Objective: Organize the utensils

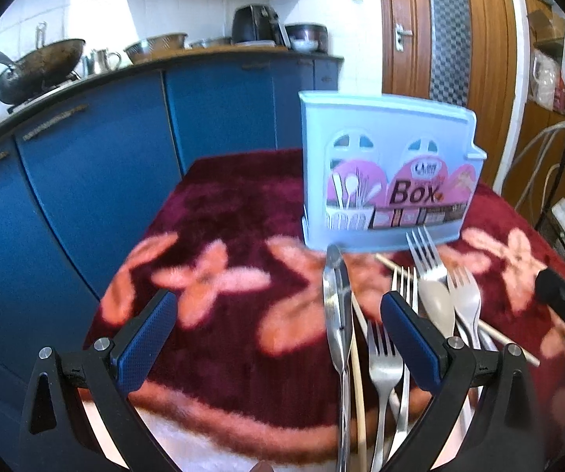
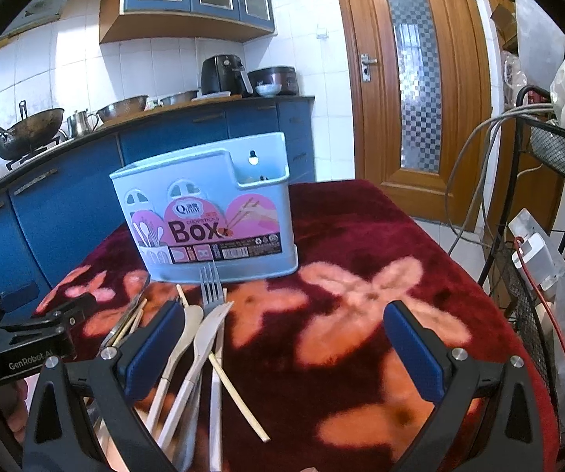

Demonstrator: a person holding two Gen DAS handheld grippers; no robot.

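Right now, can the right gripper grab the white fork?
Probably yes. The right gripper is open and empty, and the white fork lies on top of the pile beside its left finger, uncovered.

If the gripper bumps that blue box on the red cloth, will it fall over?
Probably it could tip. The blue box stands tall on a narrow base and rests on a fluffy red cloth, which looks like unsteady footing. It seems to be thin plastic, so likely light and easy to slide or topple.

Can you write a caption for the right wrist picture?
Open right gripper hovers over loose utensils before the blue box.
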